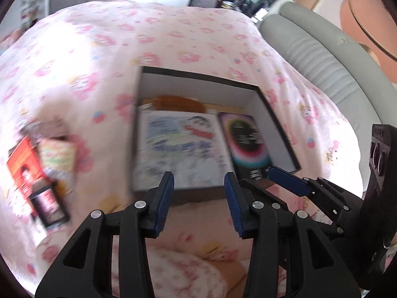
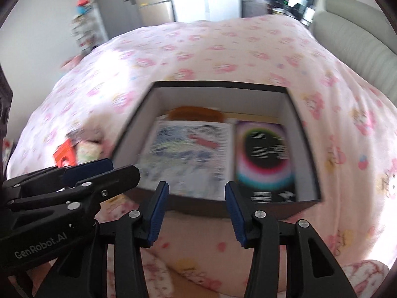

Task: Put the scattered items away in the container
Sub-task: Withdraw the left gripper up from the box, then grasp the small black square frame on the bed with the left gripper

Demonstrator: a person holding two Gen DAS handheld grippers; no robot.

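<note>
Ribbed blue fingers [image 1: 165, 206] above square cardboard box [image 1: 198, 84].

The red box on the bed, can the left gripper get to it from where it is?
Probably yes. The red box lies on the pink bedspread, outside the container, with nothing between it and the left gripper, which is open and empty. A small pastel packet lies against it.

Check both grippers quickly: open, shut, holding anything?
Left gripper: open, holding nothing, above the box.
Right gripper: open, holding nothing.
</note>
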